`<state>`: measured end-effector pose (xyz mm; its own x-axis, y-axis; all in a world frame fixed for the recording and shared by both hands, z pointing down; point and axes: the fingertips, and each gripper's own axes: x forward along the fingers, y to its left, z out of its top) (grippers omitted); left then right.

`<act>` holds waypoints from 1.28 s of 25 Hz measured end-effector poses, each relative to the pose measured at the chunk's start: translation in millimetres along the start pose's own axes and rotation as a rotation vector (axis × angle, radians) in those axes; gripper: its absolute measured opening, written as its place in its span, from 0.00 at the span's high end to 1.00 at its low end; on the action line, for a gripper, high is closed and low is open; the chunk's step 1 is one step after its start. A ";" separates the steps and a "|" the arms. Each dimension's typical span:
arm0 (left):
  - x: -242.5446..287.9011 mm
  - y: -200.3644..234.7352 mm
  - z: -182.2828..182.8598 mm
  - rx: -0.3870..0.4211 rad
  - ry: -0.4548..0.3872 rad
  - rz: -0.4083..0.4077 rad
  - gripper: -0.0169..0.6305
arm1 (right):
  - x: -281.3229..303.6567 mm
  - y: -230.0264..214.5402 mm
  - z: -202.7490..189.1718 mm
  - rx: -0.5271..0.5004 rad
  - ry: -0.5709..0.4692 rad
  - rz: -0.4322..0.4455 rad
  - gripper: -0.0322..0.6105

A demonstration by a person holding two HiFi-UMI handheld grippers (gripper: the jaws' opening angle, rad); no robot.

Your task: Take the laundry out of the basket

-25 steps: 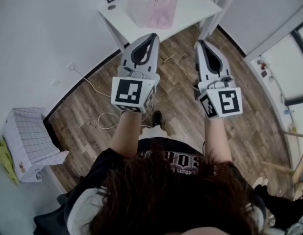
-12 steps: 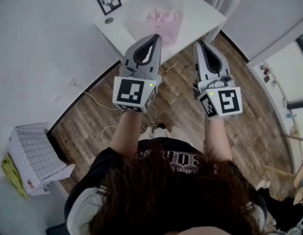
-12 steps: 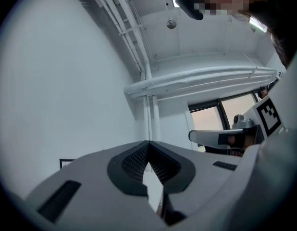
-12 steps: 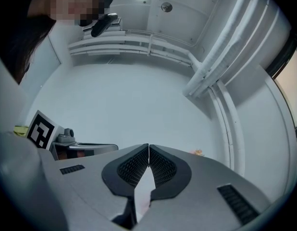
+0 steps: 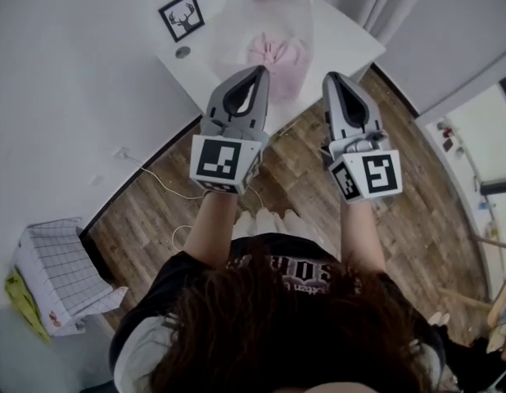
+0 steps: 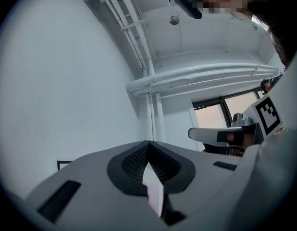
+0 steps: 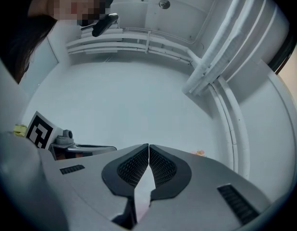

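Laundry (image 5: 279, 56), pink, bunched, in translucent basket (image 5: 235, 33)

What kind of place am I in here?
Probably a room in a home: wood floor, white table with a framed deer picture, clear basket of pink laundry.

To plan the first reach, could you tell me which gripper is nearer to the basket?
Left. In the head view the left gripper has its tip overlapping the near edge of the basket, while the right gripper has its tip just off the basket's right side.
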<state>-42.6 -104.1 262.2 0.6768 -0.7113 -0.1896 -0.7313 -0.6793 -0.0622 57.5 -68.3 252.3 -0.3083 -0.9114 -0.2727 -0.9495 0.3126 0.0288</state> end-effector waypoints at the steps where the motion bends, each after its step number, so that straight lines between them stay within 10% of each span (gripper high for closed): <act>1: 5.4 2.9 -1.6 -0.002 0.000 0.007 0.97 | 4.7 -4.3 -1.2 0.002 0.000 0.002 0.91; 32: 168.5 73.2 -32.7 0.044 0.054 0.128 0.97 | 142.2 -115.7 -45.1 0.048 -0.013 0.186 0.91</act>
<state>20.7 -279.6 257.7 0.5808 -0.8008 -0.1462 -0.8139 -0.5749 -0.0843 120.8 -246.2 253.5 -0.4776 -0.8330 -0.2794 -0.8719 0.4885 0.0339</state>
